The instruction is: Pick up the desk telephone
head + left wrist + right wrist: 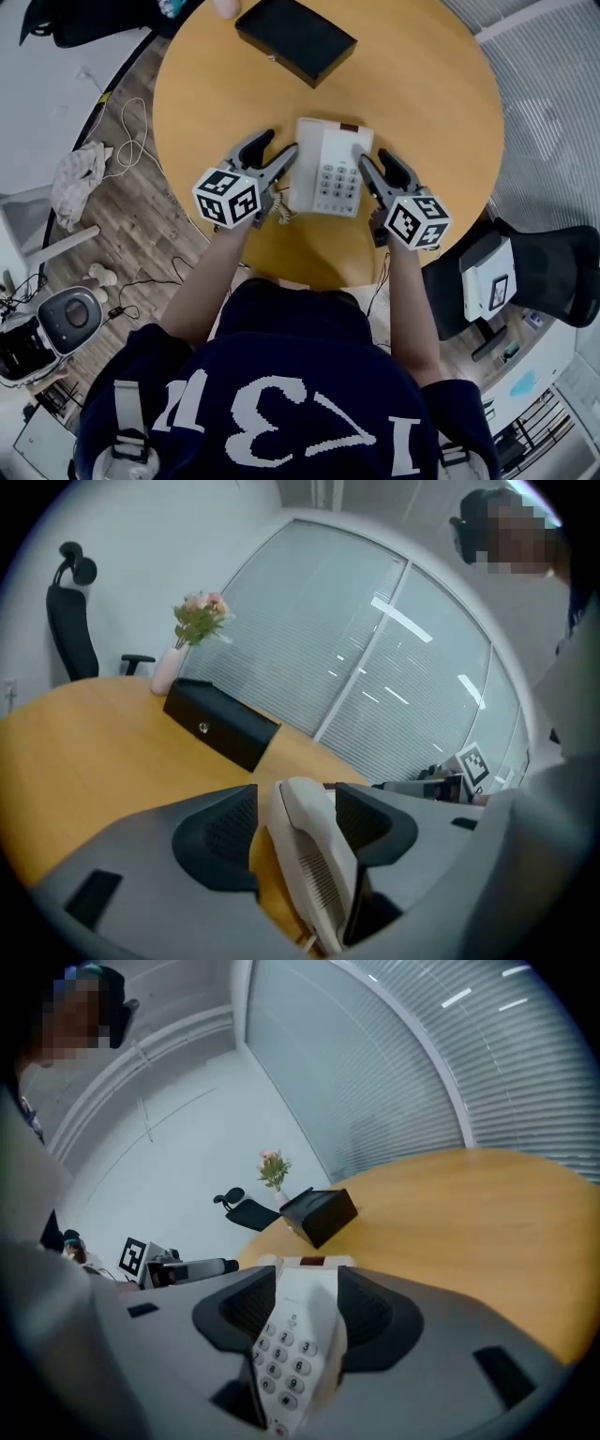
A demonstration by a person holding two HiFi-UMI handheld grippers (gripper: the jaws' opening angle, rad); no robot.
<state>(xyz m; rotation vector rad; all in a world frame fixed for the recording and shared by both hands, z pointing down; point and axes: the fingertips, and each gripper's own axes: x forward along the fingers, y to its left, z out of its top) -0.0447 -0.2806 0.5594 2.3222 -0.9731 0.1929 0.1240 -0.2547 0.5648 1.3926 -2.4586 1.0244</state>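
Setting is presenting as an office meeting room: a round wooden table is carrying a desk telephone, black office chairs are standing beside it, and a glazed wall with blinds is enclosing the space.

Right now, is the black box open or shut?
Shut. The black box shows a flat closed top, with no gap and no inside visible.

Phone smooth plastic; tbl matt wood.
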